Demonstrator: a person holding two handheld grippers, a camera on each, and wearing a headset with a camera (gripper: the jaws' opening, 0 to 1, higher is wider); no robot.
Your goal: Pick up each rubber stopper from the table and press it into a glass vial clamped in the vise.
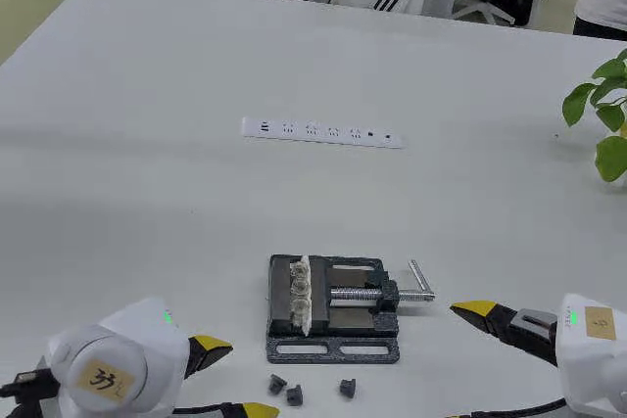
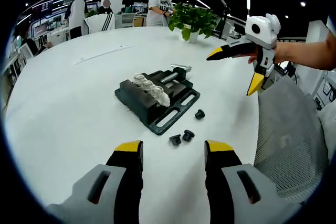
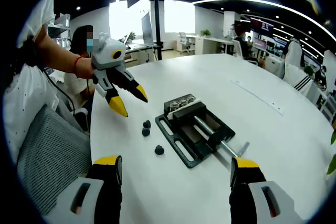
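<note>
Rubber stoppers (image 1: 294,395), three, loose on surface (image 1: 147,163) just in front of vise (image 1: 333,348); glass vials (image 1: 301,291) clamped in it. Your left gripper (image 2: 173,148) and right gripper (image 3: 176,162): jaws wide, holding nothing.

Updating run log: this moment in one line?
left gripper open | right gripper open | three stoppers on table | vials clamped in vise

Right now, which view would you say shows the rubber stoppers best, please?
The left gripper view: the rubber stoppers lie close, shapes clear. The head view shows them small at its bottom edge; the right gripper view, as dark blobs.
</note>
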